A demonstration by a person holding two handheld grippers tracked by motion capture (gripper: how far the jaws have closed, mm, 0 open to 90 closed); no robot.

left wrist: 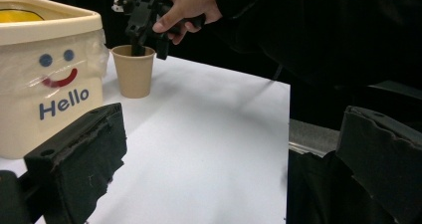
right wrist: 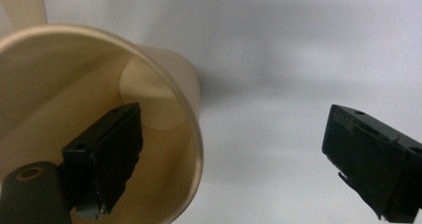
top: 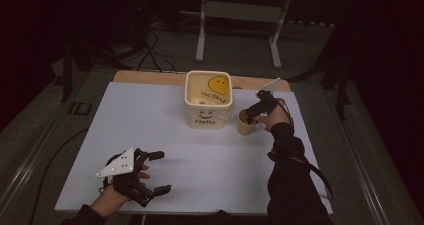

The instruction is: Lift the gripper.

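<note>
Paper cup (top: 245,124), tan and upright, stands on the white bench (top: 165,130) just right of a cream bucket (top: 207,102) marked "Hello" with a smiley face. The right gripper (top: 253,116) hangs over the cup's rim with its jaws spread wide: in the right gripper view one jaw sits down inside the cup (right wrist: 99,119), close to its inner wall, while the other hangs well outside over bare bench, so the wall lies between them, not pinched. The left gripper view shows the same from the side, a hand (left wrist: 186,7) tilting the gripper (left wrist: 147,45) down into the cup (left wrist: 132,70) beside the bucket (left wrist: 47,74). The left gripper (top: 159,171) rests at the near left of the bench, well apart from the cup, jaws wide open and holding nothing.
</note>
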